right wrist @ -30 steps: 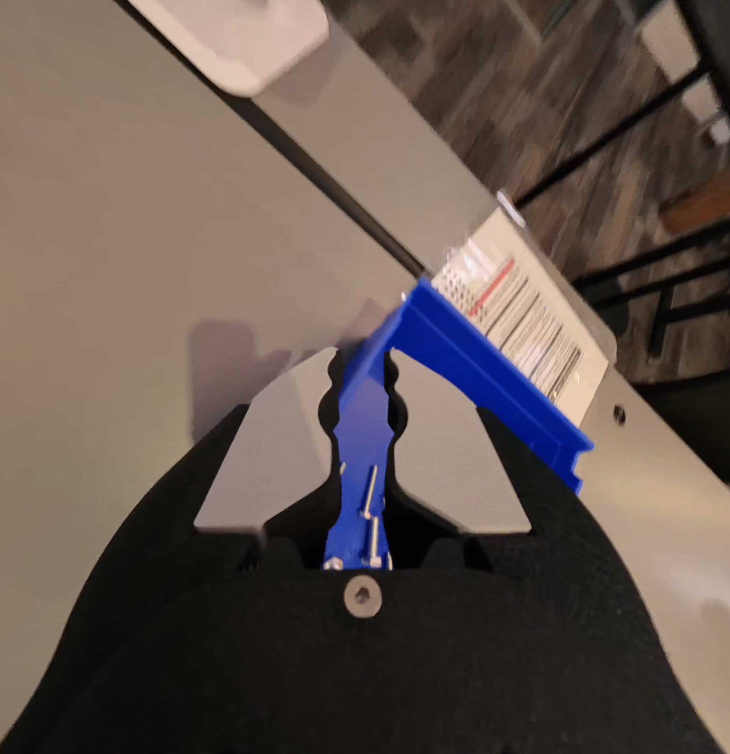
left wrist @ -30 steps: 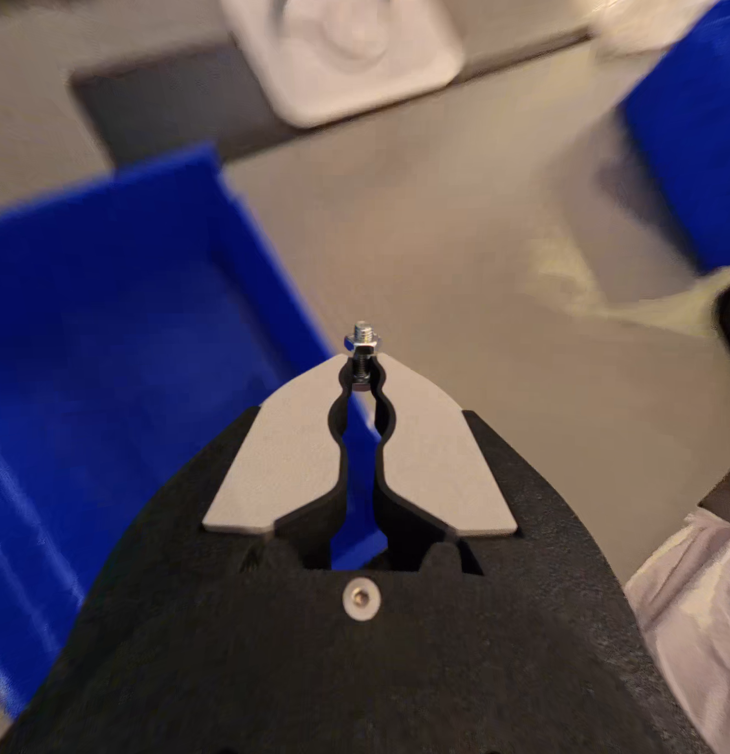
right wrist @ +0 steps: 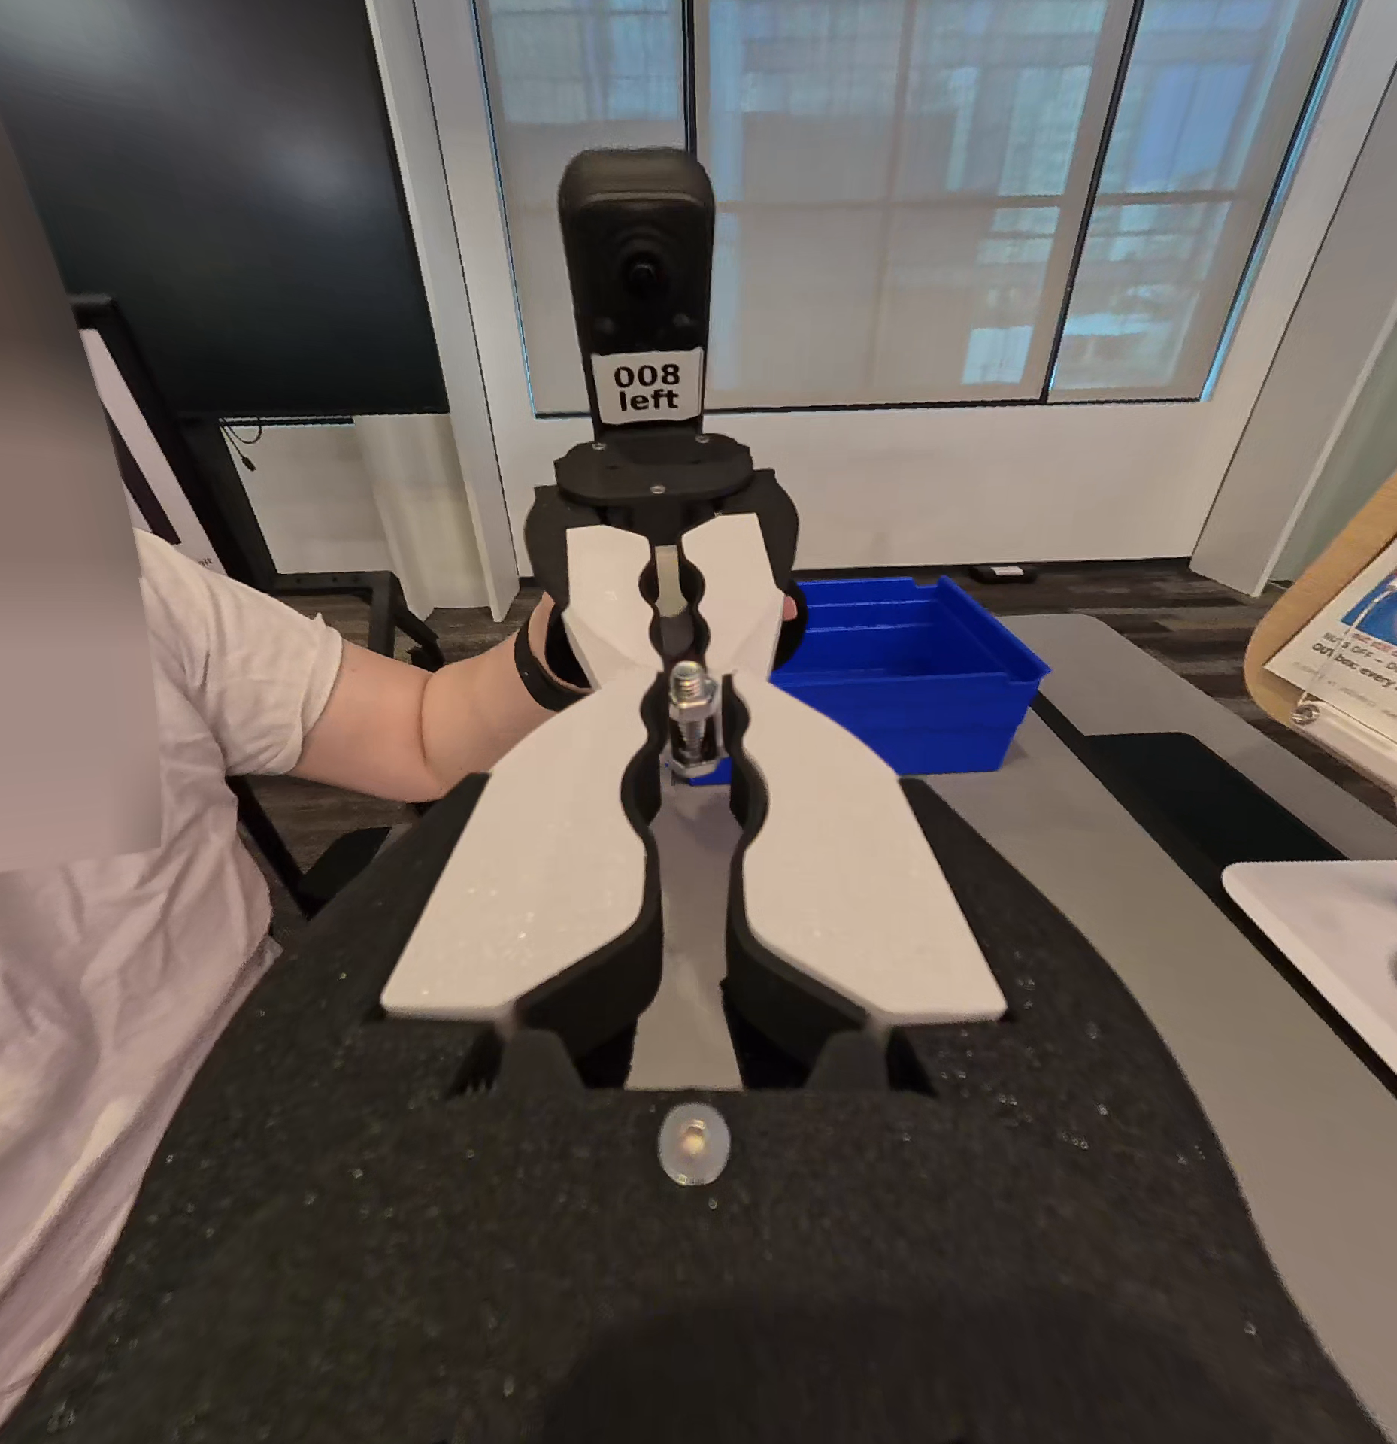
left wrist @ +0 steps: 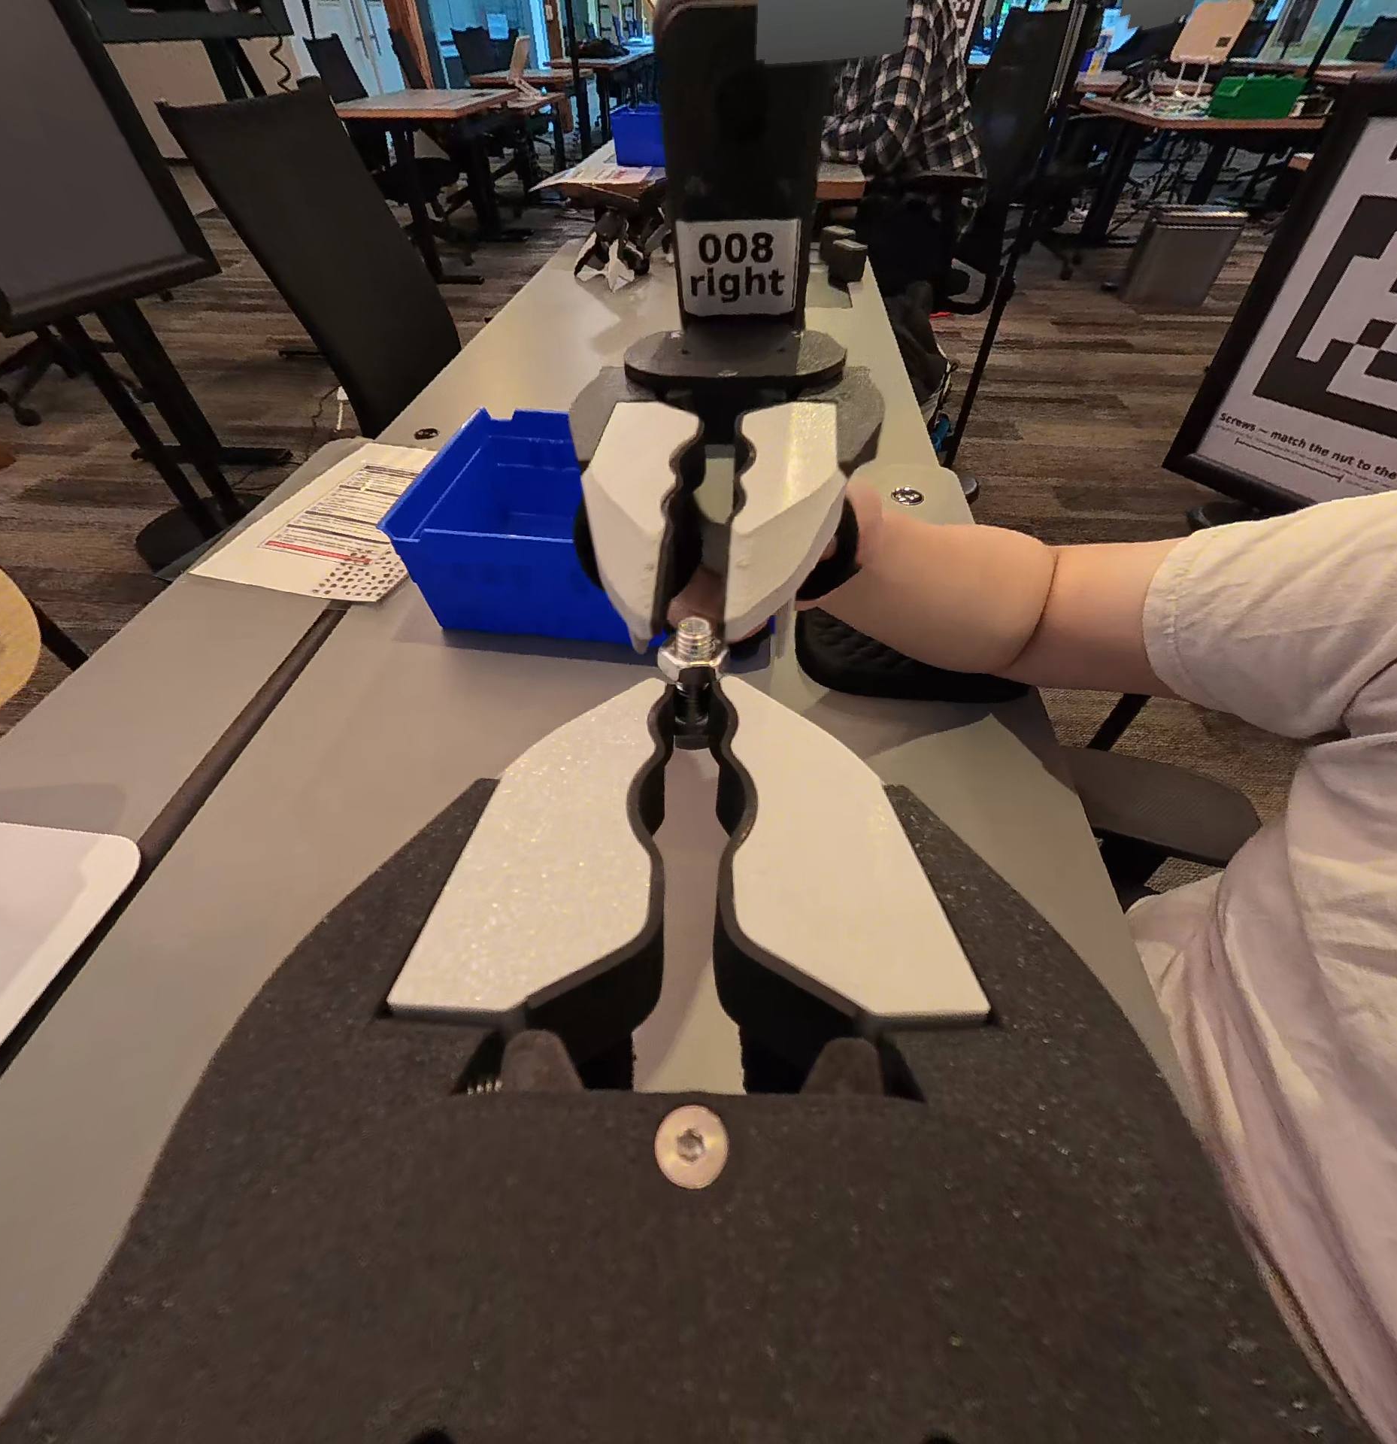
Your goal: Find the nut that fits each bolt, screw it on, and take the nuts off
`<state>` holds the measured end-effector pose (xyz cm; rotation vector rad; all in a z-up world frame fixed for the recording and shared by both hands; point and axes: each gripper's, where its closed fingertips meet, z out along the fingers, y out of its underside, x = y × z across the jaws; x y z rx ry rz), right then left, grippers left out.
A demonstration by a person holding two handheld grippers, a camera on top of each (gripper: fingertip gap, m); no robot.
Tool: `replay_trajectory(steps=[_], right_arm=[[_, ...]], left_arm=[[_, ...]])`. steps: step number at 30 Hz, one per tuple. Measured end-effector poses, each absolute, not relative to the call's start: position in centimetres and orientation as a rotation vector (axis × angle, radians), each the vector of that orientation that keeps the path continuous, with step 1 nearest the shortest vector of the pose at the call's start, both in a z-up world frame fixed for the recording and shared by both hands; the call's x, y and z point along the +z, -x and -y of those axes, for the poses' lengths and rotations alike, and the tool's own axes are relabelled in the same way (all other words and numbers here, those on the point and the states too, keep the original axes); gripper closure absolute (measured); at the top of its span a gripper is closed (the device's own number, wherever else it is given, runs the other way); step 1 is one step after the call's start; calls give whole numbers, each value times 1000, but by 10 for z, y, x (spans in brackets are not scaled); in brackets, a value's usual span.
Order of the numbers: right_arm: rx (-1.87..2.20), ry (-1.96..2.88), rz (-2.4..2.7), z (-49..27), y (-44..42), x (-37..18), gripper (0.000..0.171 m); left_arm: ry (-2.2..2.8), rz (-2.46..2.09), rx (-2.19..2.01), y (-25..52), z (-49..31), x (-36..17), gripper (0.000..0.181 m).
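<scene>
Bolt position: clamped head-end in the tips of the left gripper, threaded end pointing away from it, held in the air above the grey table. A hex nut sits on the thread just beyond the left fingertips, with a short length of thread showing past it.

Right gripper: faces the left one tip to tip. In the right wrist view the bolt and nut lie between its fingers. The fingers stand slightly parted, and contact with the nut cannot be confirmed from either view. In the left wrist view the right gripper has its tips just above the bolt end.

Left gripper as seen from the right wrist view: fingers clenched on the bolt head end.

Surroundings: one blue bin stands on the table behind the right gripper, beside a printed sheet. A second blue bin stands behind the left gripper. A white tray lies at the table edge. The person's sleeve is white.
</scene>
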<state>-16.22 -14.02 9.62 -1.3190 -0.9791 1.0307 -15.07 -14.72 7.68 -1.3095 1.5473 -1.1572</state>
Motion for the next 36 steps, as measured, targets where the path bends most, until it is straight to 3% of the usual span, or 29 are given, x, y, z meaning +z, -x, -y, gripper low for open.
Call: replay_trajectory(steps=[10,13,36], right_arm=[[1035,1333,1007,142,166,90,164],[1081,1326,996,144,165,93,164],[985,1159,1107,167,169,107,164]], left_arm=[[1303,-1573,-1114,149,150,70,173],[1295,-1521,-1103,148,146,74,155],[1188,-1581,-1316,133,181,67,157]])
